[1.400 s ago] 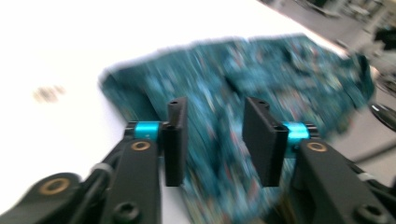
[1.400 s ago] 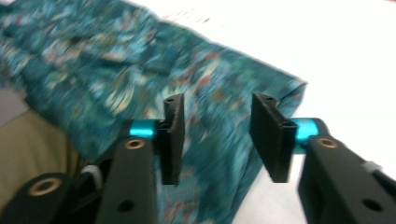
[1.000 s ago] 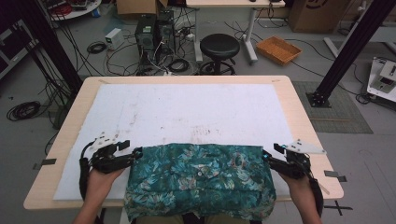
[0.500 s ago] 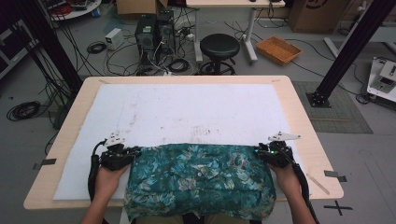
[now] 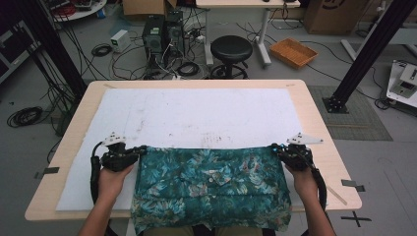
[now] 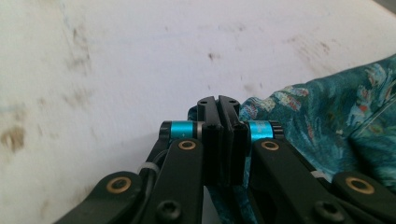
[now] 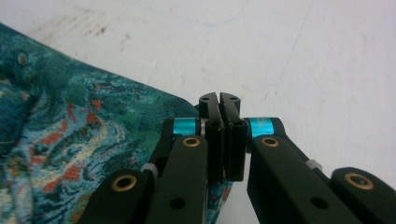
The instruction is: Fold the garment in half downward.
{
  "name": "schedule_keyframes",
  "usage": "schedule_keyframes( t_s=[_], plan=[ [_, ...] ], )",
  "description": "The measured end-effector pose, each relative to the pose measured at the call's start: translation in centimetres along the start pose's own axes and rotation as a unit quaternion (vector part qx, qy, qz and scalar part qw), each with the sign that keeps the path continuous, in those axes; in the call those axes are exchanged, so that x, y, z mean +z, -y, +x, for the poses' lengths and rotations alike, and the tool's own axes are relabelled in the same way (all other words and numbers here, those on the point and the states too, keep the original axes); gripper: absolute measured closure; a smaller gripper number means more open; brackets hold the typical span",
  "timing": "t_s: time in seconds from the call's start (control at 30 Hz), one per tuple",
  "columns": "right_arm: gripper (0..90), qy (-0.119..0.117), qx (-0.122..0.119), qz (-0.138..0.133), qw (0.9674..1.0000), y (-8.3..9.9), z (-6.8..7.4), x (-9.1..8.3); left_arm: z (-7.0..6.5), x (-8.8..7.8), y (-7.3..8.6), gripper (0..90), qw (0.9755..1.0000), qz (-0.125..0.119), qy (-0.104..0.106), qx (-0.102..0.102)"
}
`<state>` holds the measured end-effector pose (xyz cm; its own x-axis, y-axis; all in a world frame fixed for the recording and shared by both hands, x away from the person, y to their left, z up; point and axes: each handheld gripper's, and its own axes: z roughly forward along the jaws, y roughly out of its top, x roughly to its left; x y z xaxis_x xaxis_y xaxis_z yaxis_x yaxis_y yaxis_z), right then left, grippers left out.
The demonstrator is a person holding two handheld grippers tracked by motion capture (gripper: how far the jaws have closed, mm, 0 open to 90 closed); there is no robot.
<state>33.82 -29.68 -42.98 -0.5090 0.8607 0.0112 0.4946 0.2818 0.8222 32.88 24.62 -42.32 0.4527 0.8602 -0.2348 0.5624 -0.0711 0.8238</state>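
A teal patterned shirt lies at the near edge of the table, on the near part of a white sheet that covers most of the tabletop; its near hem hangs over the table's near edge. The shirt is spread flat and wide, with its far edge running straight from left to right.

The left gripper sits at the shirt's far left corner, held in the person's left hand. Its jaws have just been closing, and in the left gripper view they are pressed together with teal cloth bunched right at their tips, so they seem to be clamped on that corner, though the pinched fold itself is mostly hidden behind the jaws.

The right gripper sits at the far right corner, held in the right hand. Its jaws have also just been closing; in the right gripper view they are clenched together at the shirt's edge, with cloth running beneath them

Both grippers rest low on the sheet, well apart, with the width of the shirt between them
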Motion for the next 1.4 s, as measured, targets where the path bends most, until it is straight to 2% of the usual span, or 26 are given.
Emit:
schedule_keyframes(
  t_s=[0.17,0.3,0.43,0.6,0.77,0.8,0.83,0.87,0.9,1.0,1.03,1.1,1.17,1.27,1.33,1.4],
  plan=[
    [89.8,0.0,0.02,-0.018,0.9996,-2.0,-1.8,1.0,0.8,1.5,-2.8,87.8,1.0,-0.008,-0.002,0.004],
    [89.7,0.014,0.02,-0.018,0.9995,-4.4,-3.1,2.5,1.2,3.8,-4.8,87.7,0.9998,-0.004,-0.02,0.004],
    [89.7,0.031,0.027,-0.016,0.999,-6.2,-4.4,4.1,1.8,5.6,-6.2,87.7,0.9997,-0.005,-0.026,0.0],
    [89.7,0.044,0.035,-0.012,0.9983,-7.0,-5.3,6.0,2.4,7.3,-6.7,87.7,0.9991,0.005,-0.042,0.005],
    [89.6,0.06,0.04,-0.015,0.9973,-6.9,-5.5,7.4,2.8,8.8,-6.3,87.4,0.9985,0.006,-0.054,-0.003],
    [89.7,0.063,0.044,-0.014,0.9969,-6.8,-5.5,7.6,2.6,9.0,-6.0,85.6,0.9976,0.008,-0.069,0.005],
    [89.6,0.062,0.047,-0.011,0.9969,-6.7,-5.5,7.8,2.4,9.3,-5.7,79.1,0.9967,0.008,-0.08,0.01],
    [89.1,0.062,0.048,-0.004,0.9969,-6.6,-5.4,8.0,2.2,9.5,-5.3,72.1,0.9966,0.011,-0.081,0.012],
    [87.4,0.065,0.045,0.002,0.9968,-6.5,-5.3,8.1,2.1,9.4,-5.1,70.9,0.9966,0.011,-0.081,0.014],
    [74.5,0.077,0.049,-0.003,0.9958,-6.5,-5.0,7.7,1.8,8.7,-4.8,62.2,0.997,0.002,-0.076,0.013],
    [73.1,0.076,0.055,-0.008,0.9956,-6.5,-4.9,7.4,1.7,8.3,-4.8,58.8,0.9971,-0.004,-0.075,0.012],
    [70.0,0.074,0.049,-0.019,0.9959,-6.5,-4.7,6.5,1.4,7.1,-4.8,50.0,0.9976,-0.019,-0.066,0.008],
    [68.9,0.07,0.047,-0.026,0.9961,-6.4,-4.4,5.5,1.0,6.0,-4.7,49.9,0.9979,-0.03,-0.054,0.017],
    [66.9,0.05,0.054,-0.04,0.9965,-5.7,-4.1,4.1,0.0,4.8,-4.0,49.6,0.999,-0.032,-0.017,0.025],
    [65.5,0.023,0.065,-0.045,0.9966,-5.1,-3.9,3.4,-0.8,4.4,-3.3,49.2,0.999,-0.024,0.007,0.036],
    [64.8,0.001,0.067,-0.04,0.997,-4.5,-3.4,2.9,-1.6,4.3,-2.6,48.6,0.9982,-0.004,0.027,0.054]
  ],
)
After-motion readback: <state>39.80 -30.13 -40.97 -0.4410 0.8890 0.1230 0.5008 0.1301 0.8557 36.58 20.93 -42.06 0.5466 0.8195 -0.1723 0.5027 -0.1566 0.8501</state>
